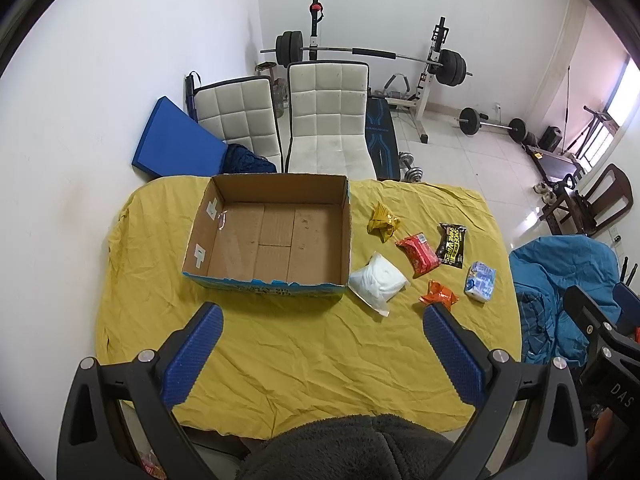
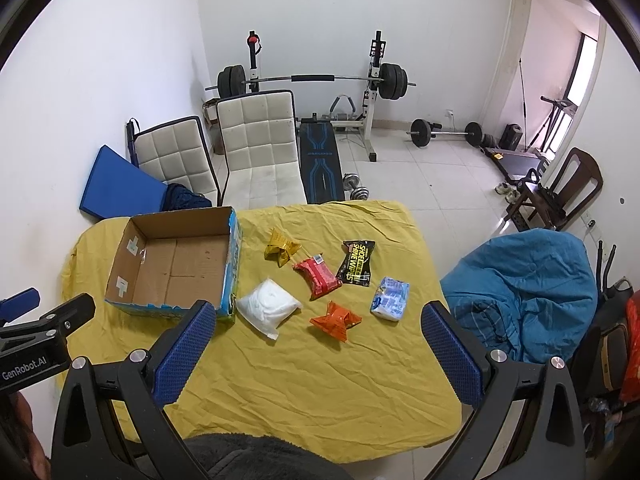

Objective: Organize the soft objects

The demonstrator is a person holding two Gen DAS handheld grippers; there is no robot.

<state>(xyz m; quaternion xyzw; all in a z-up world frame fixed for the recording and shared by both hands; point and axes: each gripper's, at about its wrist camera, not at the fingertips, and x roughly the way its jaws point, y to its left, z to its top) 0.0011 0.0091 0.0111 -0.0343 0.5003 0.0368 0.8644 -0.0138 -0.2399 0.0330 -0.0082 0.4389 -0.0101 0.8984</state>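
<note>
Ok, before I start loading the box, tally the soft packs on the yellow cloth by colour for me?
White pack: 1
Yellow pack: 1
Red pack: 1
Black pack: 1
Orange pack: 1
Blue-and-white pack: 1
Total: 6, all outside the cardboard box.

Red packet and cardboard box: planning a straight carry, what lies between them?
The white pouch sits between the red packet and the cardboard box, seen in both views.

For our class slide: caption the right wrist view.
Open right gripper above six soft packets beside an empty cardboard box.
</note>
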